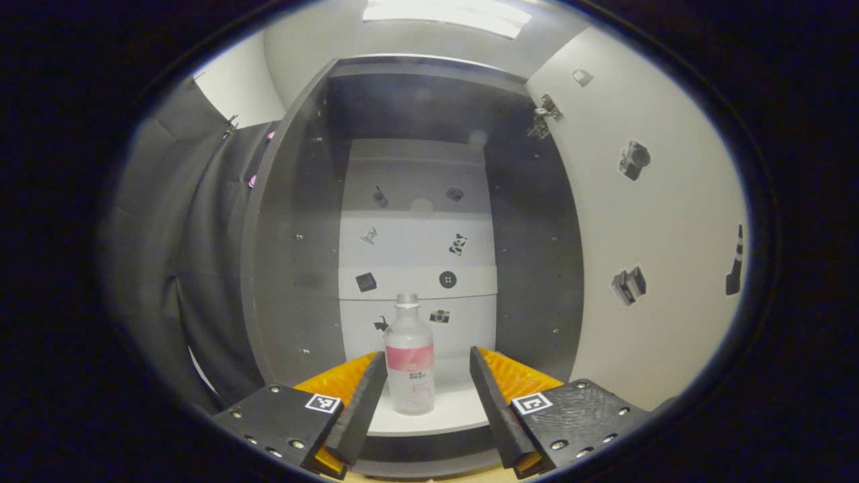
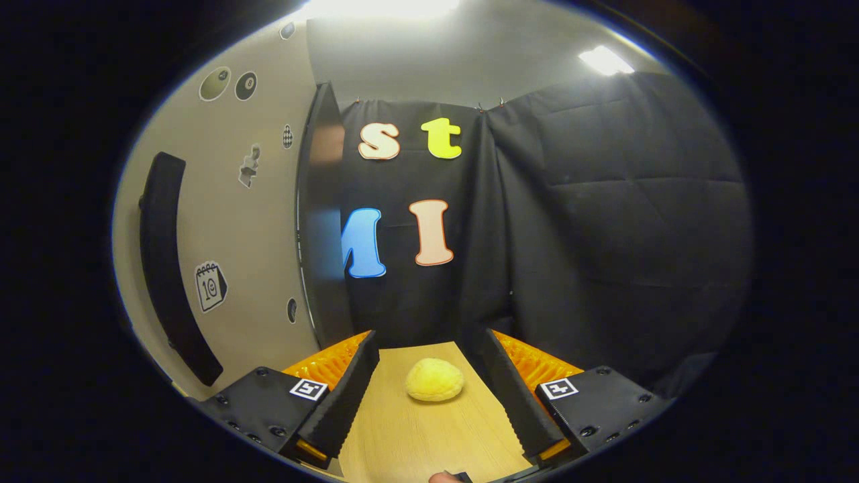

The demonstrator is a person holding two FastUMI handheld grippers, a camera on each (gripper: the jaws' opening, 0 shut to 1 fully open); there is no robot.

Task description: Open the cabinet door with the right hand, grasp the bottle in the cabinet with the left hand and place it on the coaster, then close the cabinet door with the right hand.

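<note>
In the left gripper view the cabinet stands open, its door (image 1: 658,221) swung out to the right. A clear bottle (image 1: 409,355) with a pink label band stands upright on the white cabinet floor (image 1: 456,412). My left gripper (image 1: 427,362) is open just in front of it, and the bottle appears between the fingertips but a little farther in, untouched. In the right gripper view my right gripper (image 2: 429,345) is open and holds nothing, with the door's outer face (image 2: 255,228) and its long dark handle (image 2: 168,268) off to the left.
Dark side walls (image 1: 295,248) close in the cabinet, and small stickers dot its back panel (image 1: 416,248). A yellow lumpy ball (image 2: 434,380) lies on the wooden table (image 2: 416,429) between the right fingers. Black cloth hangs behind the table.
</note>
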